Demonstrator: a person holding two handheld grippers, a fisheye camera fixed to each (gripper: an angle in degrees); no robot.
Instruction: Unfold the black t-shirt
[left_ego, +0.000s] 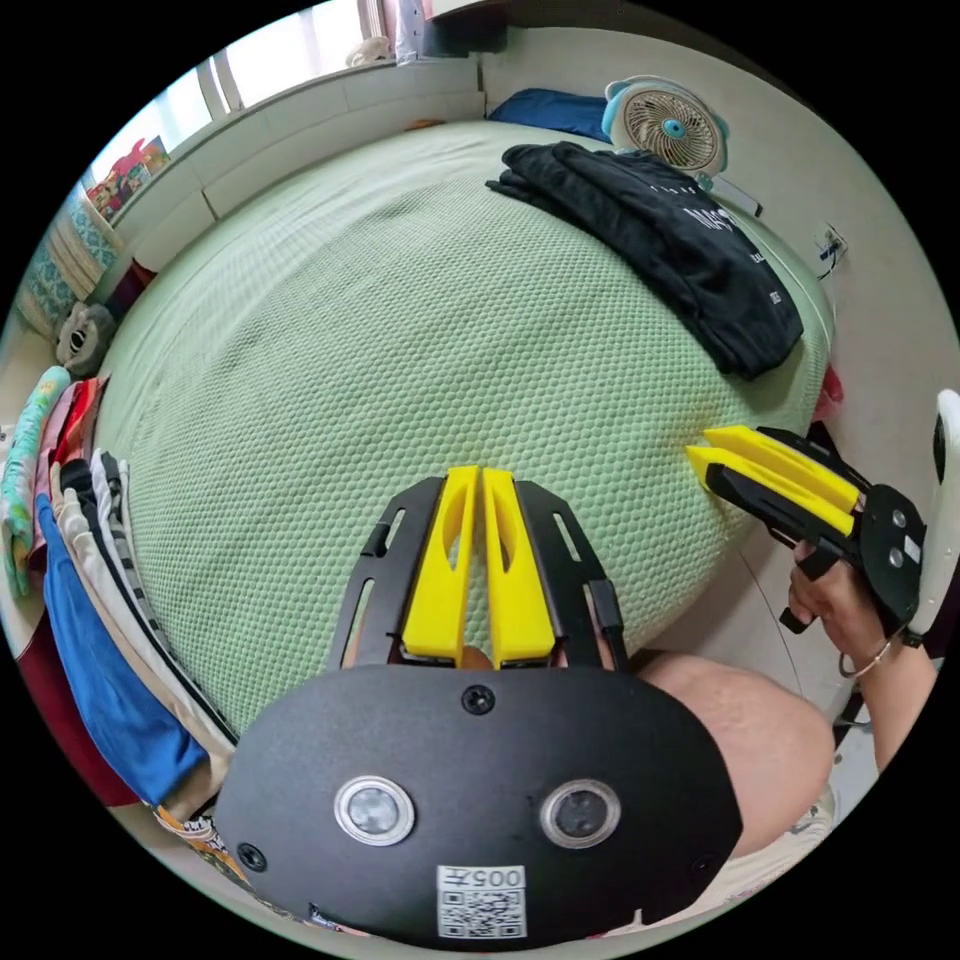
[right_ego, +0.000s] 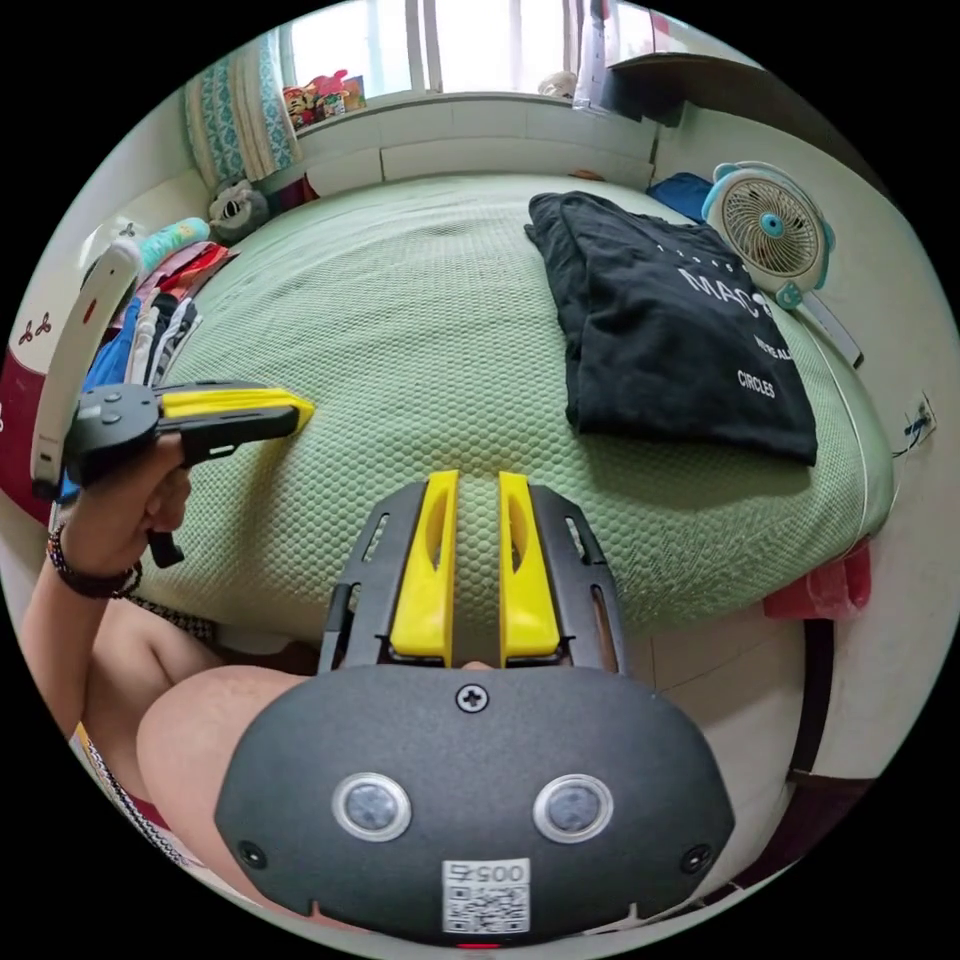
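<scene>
The black t-shirt (left_ego: 650, 230) (right_ego: 670, 330) lies folded, white print up, on the far right part of a green bed (left_ego: 400, 330) (right_ego: 400, 300). My left gripper (left_ego: 481, 470) hovers over the bed's near edge, its yellow jaws shut together with nothing between them; in the right gripper view it (right_ego: 305, 408) is held at the left by a hand. My right gripper (right_ego: 478, 478) is open by a narrow gap, empty, over the near edge well short of the shirt. It (left_ego: 697, 457) comes in from the right in the left gripper view.
A small fan (left_ego: 670, 125) (right_ego: 770, 225) stands by the wall beyond the shirt. A row of stacked clothes (left_ego: 90, 560) (right_ego: 150, 320) lines the bed's left side. The person's knee (left_ego: 760, 720) is below the grippers. A window ledge runs along the far side.
</scene>
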